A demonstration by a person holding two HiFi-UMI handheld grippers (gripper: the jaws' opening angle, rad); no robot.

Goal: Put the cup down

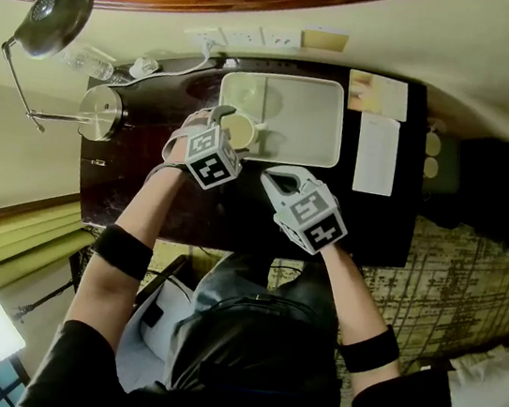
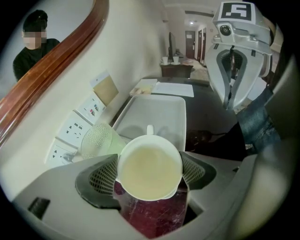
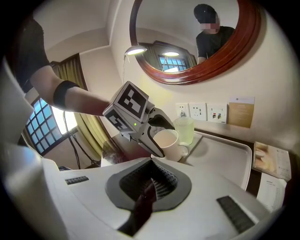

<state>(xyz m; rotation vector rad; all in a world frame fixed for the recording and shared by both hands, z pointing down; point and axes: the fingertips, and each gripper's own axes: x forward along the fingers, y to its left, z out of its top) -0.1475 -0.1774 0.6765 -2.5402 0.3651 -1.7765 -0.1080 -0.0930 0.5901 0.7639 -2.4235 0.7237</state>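
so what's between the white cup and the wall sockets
A clear ribbed glass stands between the cup and the wall sockets. The left gripper view shows it most plainly.

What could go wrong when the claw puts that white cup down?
1. The cup, gripped in the left claw, sits close to the tray's rim. If it lands on the rim, it might tip over.
2. The clear glass stands right beside the cup, so the cup or the claw could bump it on the way down.
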